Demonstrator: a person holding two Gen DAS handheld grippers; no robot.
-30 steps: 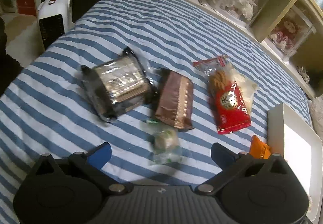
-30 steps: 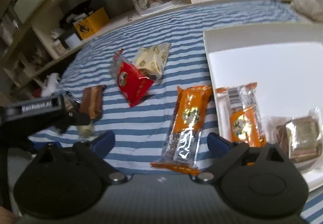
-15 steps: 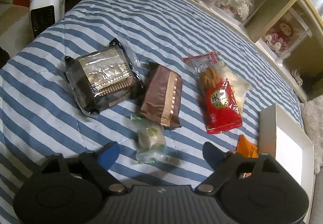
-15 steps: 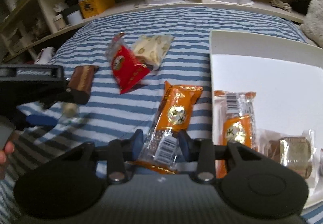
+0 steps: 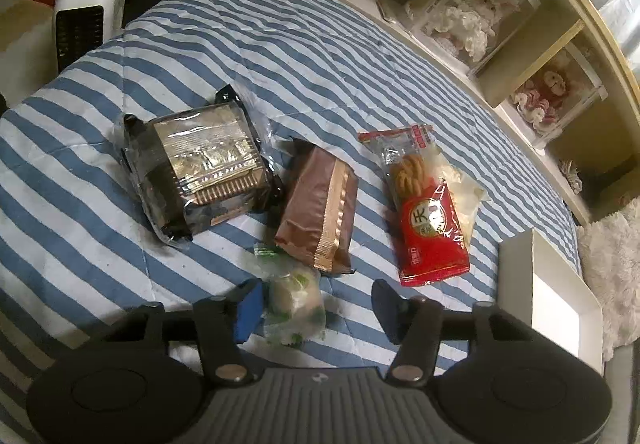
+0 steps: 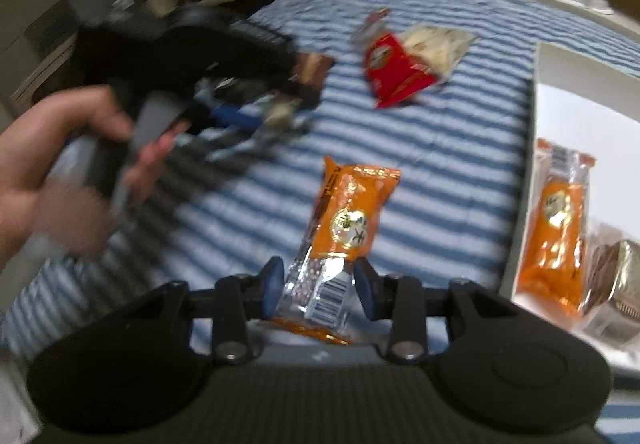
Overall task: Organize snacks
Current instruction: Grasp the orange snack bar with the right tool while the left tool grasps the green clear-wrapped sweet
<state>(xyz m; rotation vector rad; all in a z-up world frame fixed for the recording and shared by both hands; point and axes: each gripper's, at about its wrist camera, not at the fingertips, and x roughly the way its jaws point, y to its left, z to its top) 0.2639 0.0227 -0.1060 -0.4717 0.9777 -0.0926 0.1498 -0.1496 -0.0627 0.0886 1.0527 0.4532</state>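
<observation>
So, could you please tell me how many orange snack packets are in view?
2: one orange packet lies on the striped bedspread between the right hand-held gripper fingers; the other is in the white tray.

Blue-and-white striped bedspread [image 5: 312, 55]; orange snack packet [image 6: 348, 219], red packet [image 5: 432, 232].

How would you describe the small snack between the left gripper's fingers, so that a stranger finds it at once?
On the blue-and-white striped bedcover, look just in front of the brown foil packet. The small clear-wrapped snack lies there, between the fingers of the left gripper. It alone is see-through with green print and holds a pale round piece.
</observation>
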